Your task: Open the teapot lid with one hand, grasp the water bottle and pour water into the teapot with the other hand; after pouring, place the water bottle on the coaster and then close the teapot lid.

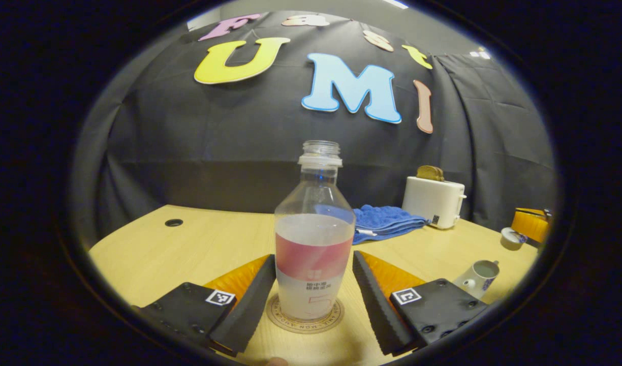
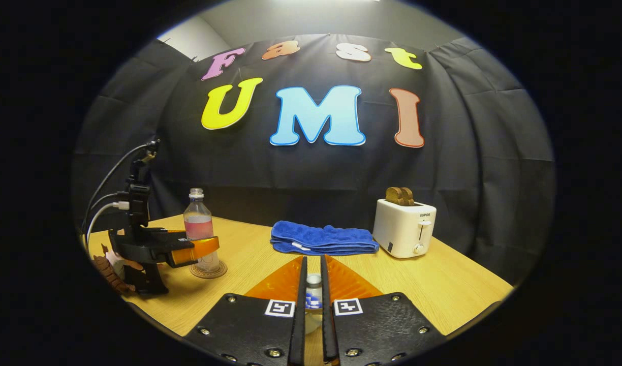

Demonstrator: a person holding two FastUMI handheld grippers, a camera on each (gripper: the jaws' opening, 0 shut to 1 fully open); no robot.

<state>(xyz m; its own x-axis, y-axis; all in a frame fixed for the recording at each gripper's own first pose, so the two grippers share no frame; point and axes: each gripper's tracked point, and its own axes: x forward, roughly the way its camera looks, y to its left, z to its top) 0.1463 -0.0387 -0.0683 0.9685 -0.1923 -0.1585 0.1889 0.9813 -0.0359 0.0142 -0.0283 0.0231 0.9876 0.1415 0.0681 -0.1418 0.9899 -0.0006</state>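
Now the water bottle [image 1: 314, 239] stands upright on the round coaster [image 1: 305, 314], on the wooden table [image 1: 189, 244]. It has no cap and is partly filled with water. The left gripper [image 1: 313, 290] has its two fingers spread apart, one on each side of the bottle; the left one looks close against it and the right one shows a gap, so nothing is squeezing it. That makes sense if the bottle is being left there to stand by itself, because the coaster is its resting place. The teapot [image 1: 477, 277] sits off to the side with its top open, and it looks like there is water inside. The right gripper [image 2: 311, 297] has its fingers nearly together, pinching a small white thing with blue marks [image 2: 313, 295] between them. I think this is the teapot lid, held up out of the way so water could go in. Farther back lie a blue towel [image 2: 322, 238] and a white toaster [image 2: 404, 227], well away from the work. I think the lid must go back on the teapot next.
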